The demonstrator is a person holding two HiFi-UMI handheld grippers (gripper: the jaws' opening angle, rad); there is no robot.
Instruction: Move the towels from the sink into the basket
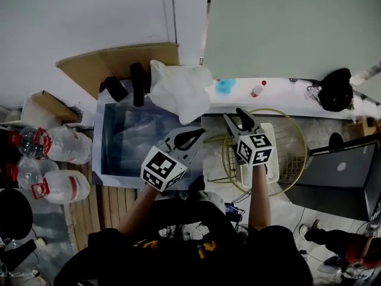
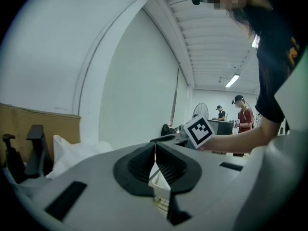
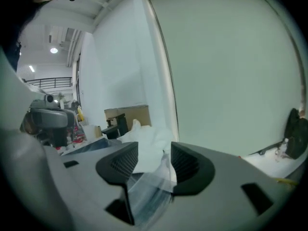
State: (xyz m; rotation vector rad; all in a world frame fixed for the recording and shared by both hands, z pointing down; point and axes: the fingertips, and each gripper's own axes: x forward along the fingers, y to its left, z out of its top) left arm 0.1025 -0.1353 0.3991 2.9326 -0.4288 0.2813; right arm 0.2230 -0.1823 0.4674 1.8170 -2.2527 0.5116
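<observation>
A heap of white towels (image 1: 178,88) lies on the far right corner of the steel sink (image 1: 110,159). The round gold wire basket (image 1: 297,154) stands to the sink's right, with a white tray (image 1: 271,174) in it. My left gripper (image 1: 198,136) hovers over the sink's right edge, and its jaws meet with nothing between them (image 2: 155,147). My right gripper (image 1: 234,115) hangs over the basket's left rim with its jaws apart. In the right gripper view the towels (image 3: 144,141) show through the gap of the right gripper (image 3: 155,160), farther off and not gripped.
Large water bottles (image 1: 62,145) lie on the floor left of the sink. Black fittings (image 1: 138,83) and cardboard (image 1: 119,61) stand behind it. A black bag (image 1: 334,91) and a small bottle (image 1: 257,90) sit on the white ledge. A laptop (image 1: 339,171) is at the right. People (image 2: 243,121) stand far off.
</observation>
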